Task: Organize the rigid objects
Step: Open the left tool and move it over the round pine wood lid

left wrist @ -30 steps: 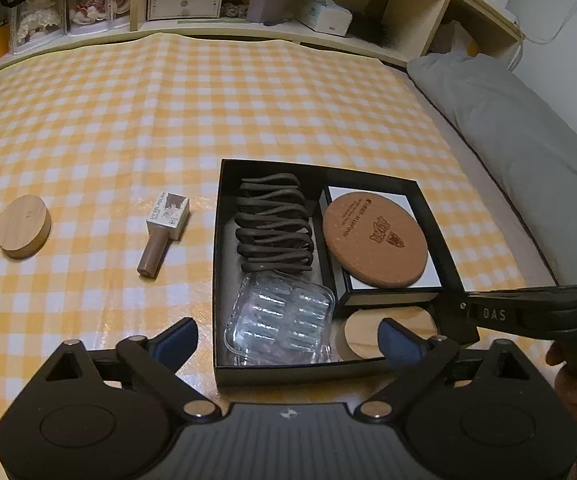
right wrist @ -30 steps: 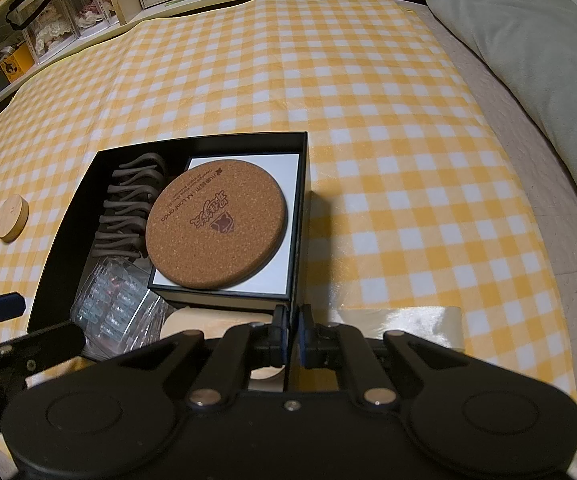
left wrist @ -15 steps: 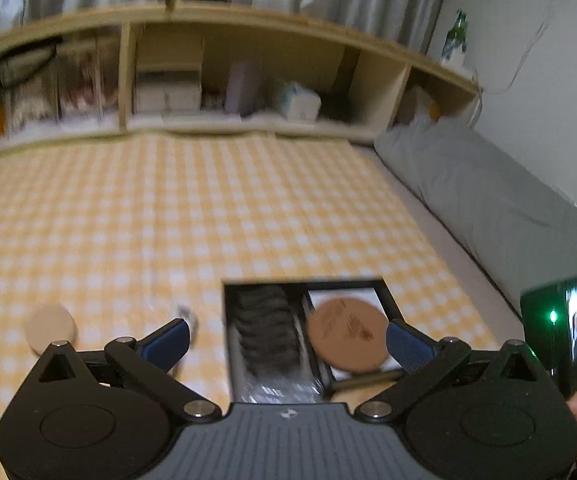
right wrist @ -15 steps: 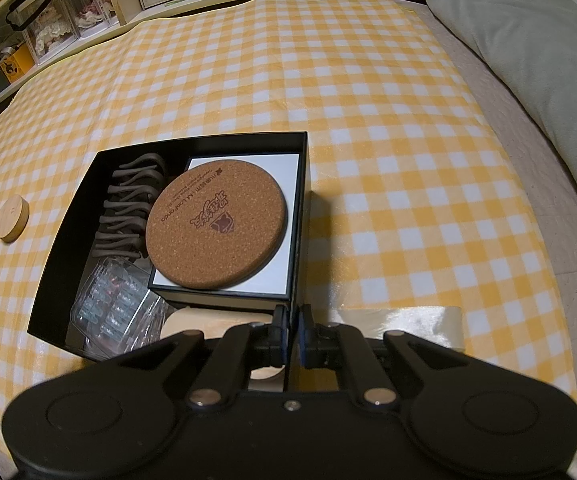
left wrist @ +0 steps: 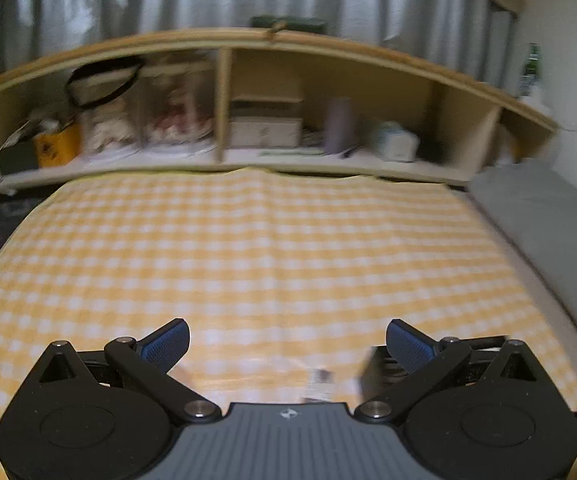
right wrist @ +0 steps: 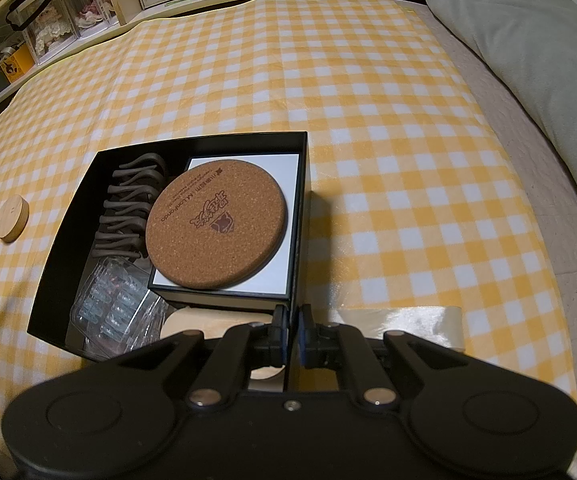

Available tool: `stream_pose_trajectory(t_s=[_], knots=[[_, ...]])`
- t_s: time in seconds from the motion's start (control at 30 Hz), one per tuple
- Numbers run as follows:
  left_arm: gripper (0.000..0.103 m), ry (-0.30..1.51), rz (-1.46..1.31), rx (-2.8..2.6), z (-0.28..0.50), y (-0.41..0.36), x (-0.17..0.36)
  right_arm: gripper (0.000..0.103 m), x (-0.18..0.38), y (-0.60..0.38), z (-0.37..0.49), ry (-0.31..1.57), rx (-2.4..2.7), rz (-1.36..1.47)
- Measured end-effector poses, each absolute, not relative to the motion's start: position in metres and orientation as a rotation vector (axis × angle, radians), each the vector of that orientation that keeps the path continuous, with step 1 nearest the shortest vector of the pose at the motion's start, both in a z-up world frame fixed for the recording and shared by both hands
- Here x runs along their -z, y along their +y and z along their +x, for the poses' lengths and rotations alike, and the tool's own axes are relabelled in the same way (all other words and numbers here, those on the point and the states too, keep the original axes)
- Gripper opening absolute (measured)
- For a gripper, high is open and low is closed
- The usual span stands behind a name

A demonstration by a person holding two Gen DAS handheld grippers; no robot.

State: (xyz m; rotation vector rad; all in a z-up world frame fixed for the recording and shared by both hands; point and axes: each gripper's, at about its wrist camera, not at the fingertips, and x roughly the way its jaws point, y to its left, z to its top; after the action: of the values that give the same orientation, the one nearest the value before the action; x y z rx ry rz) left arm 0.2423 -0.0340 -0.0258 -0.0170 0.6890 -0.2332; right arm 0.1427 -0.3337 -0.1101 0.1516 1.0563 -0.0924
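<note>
The open black box (right wrist: 168, 148) sits on the yellow checked cloth. It holds a cork coaster (right wrist: 216, 224) on a white-topped inner box, dark wavy pieces (right wrist: 128, 208), a clear plastic case (right wrist: 112, 308) and a wooden disc (right wrist: 192, 322). My right gripper (right wrist: 293, 332) is shut on the box's near right wall. Another wooden disc (right wrist: 12, 218) lies on the cloth to the left. My left gripper (left wrist: 288, 340) is open, nothing between its blue pads (left wrist: 168, 344), raised over the cloth. Only the box's corner (left wrist: 372, 372) and a small blurred pale thing (left wrist: 320, 380) show beneath it.
A grey pillow (right wrist: 528, 60) lies along the right side. A wooden shelf (left wrist: 248, 120) full of boxes and containers runs across the back, with curtains above. A shiny strip of tape (right wrist: 400, 320) holds the cloth's near edge.
My left gripper has lifted away from the box and tilted up, so its view now shows the shelf and curtain. It has left the right wrist view. The right gripper has not moved.
</note>
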Motion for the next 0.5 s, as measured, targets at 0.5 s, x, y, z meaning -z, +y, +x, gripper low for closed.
stream_pose_trajectory(t_s=[0.5], knots=[[0.096,0.800,-0.048,0.022,0.291,0.036,0.102,0.006,0.110,-0.334,0.143,1.056,0.092,0.152]])
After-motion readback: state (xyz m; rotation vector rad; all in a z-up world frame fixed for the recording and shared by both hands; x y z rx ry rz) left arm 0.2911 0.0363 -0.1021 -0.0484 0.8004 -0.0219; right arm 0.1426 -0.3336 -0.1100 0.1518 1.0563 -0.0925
